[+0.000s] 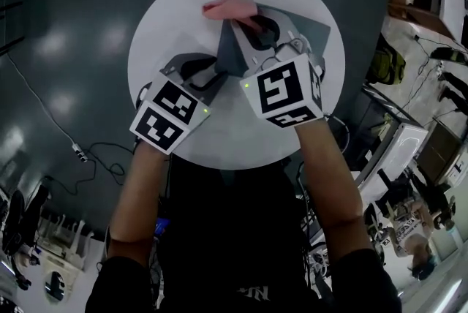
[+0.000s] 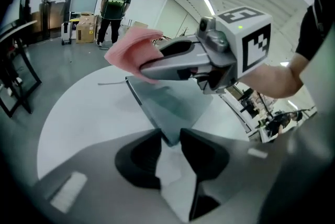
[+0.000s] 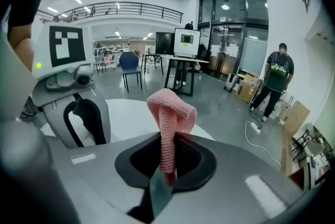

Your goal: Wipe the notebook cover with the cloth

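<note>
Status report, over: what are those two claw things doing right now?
Left gripper fingers shut on notebook corner. Right gripper fingers shut on pink cloth, at notebook's far edge. Nothing seen in the way.

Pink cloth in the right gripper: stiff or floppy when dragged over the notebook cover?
Probably floppy: the cloth folds over itself beyond the right gripper, whose jaws are shut on it. Likely light, since that narrow pinch holds it upright. Its knitted ribbing suggests it would drag, not slide, on the notebook.
</note>
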Tool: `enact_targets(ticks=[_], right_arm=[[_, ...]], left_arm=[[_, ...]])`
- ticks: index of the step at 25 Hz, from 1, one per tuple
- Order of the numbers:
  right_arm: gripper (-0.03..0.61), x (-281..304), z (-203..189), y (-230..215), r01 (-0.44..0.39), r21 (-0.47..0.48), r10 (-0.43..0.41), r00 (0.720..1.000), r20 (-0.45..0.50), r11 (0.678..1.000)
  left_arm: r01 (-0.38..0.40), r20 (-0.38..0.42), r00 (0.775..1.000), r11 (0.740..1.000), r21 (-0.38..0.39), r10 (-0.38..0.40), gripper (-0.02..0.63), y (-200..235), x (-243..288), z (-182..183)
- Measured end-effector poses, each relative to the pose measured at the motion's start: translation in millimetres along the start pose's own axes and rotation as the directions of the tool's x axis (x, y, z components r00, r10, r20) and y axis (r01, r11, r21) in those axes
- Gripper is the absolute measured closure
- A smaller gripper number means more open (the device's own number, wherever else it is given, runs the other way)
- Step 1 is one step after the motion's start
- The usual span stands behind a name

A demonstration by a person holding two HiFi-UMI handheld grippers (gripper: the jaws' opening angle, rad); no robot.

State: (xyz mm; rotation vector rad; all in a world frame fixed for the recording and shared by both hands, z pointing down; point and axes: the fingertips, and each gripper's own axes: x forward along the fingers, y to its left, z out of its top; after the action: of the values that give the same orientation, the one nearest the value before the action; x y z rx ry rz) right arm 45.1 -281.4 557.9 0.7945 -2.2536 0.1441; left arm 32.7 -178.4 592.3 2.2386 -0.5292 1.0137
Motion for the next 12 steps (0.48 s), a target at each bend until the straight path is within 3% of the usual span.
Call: enact_targets(ticks=[5, 12], right_arm=[[0.551, 18.4, -8.9, 3.7, -0.005, -0.072, -0.001, 0.996, -0.086, 0.997], [0.558, 21.2, -15.2, -2.2, 0.007, -0.064, -0.015, 0.991, -0.131, 0.998]], left_arm=[[-0.013, -0.014, 1.000, 1.000, 0.001, 0.013, 0.499, -0.7, 3.8, 0.5], [-0.042, -0.042, 0.998, 0.999, 0.016, 0.043, 0.499, -1.9, 6.5, 6.7]])
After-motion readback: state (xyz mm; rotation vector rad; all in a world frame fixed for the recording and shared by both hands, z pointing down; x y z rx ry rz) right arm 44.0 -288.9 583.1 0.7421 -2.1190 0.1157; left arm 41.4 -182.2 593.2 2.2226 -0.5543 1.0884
